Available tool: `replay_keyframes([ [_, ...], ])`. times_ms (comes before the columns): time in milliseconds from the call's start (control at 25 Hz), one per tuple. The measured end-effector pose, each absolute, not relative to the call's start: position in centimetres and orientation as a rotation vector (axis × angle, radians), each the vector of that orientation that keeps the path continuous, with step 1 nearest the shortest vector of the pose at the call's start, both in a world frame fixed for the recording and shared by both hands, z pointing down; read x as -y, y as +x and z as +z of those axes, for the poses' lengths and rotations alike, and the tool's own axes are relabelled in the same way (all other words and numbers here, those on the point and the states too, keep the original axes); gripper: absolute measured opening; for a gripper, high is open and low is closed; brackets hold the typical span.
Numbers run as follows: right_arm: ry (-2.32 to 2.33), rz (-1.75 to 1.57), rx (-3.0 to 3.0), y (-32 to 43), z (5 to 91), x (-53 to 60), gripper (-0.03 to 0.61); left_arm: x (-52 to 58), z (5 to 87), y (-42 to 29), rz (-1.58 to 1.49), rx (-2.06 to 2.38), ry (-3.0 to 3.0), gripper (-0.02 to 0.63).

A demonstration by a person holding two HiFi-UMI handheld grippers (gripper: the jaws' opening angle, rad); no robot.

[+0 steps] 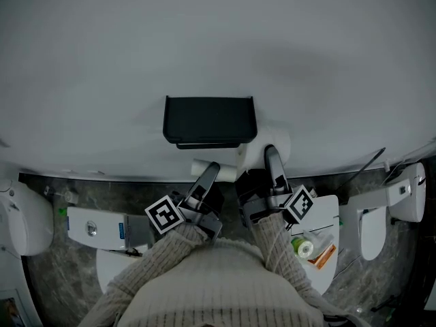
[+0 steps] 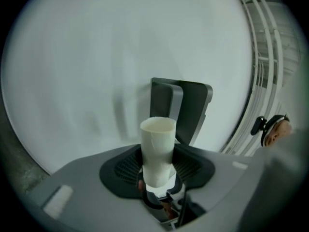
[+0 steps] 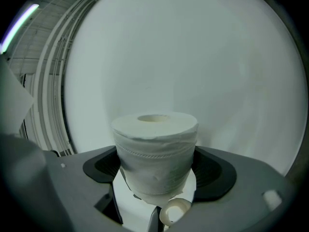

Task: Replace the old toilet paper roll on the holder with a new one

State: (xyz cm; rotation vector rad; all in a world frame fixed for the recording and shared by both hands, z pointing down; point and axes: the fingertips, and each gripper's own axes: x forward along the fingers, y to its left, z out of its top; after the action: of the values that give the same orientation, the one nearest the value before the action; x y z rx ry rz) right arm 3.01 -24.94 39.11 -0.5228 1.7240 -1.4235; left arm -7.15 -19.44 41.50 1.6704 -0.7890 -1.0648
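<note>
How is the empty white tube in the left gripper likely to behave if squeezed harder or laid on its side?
The tube is hollow and thin-walled, so it is probably very light and would likely crush under a firm squeeze. Its wall looks slightly pinched between the fingers. Being round, it would probably roll if laid down.

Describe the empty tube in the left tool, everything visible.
The tube is a bare, off-white cardboard core, hollow, with no paper left on it. The left tool is shut on its lower part, open end pointing away toward the wall. In the head view it sits just below the dark holder, apparently clear of it.
</note>
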Motion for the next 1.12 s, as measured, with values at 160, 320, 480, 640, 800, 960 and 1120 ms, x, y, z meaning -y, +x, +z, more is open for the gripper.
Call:
replay_keyframes([
  [160, -0.511, -1.435, -1.742, 2.2, 39.0, 24.6, 0.453, 18.9, 41.4, -8.1, -1.087, 0.812, 1.663, 0.176],
  [320, -0.505, -1.46, -1.755, 1.1, 39.3, 24.2, 0.453, 18.4, 41.9, -9.8, -1.113, 0.858, 1.64, 0.176],
  [480, -0.492, -1.469, -1.762, 0.0, 39.1, 23.9, 0.453, 17.6, 42.0, -11.0, -1.133, 0.877, 1.626, 0.176],
  [640, -0.499, -1.464, -1.791, -1.3, 38.9, 23.3, 0.453, 16.8, 42.0, -11.6, -1.13, 0.889, 1.631, 0.176],
  [800, -0.479, -1.479, -1.819, -3.2, 38.9, 22.5, 0.453, 15.9, 42.0, -12.4, -1.132, 0.905, 1.641, 0.176],
  [960, -0.455, -1.496, -1.83, -4.7, 38.9, 21.6, 0.453, 15.1, 42.1, -13.5, -1.155, 0.918, 1.621, 0.176],
  [1120, -0.447, -1.5, -1.833, -5.1, 38.7, 21.5, 0.453, 14.5, 41.7, -14.2, -1.175, 0.947, 1.614, 0.176],
])
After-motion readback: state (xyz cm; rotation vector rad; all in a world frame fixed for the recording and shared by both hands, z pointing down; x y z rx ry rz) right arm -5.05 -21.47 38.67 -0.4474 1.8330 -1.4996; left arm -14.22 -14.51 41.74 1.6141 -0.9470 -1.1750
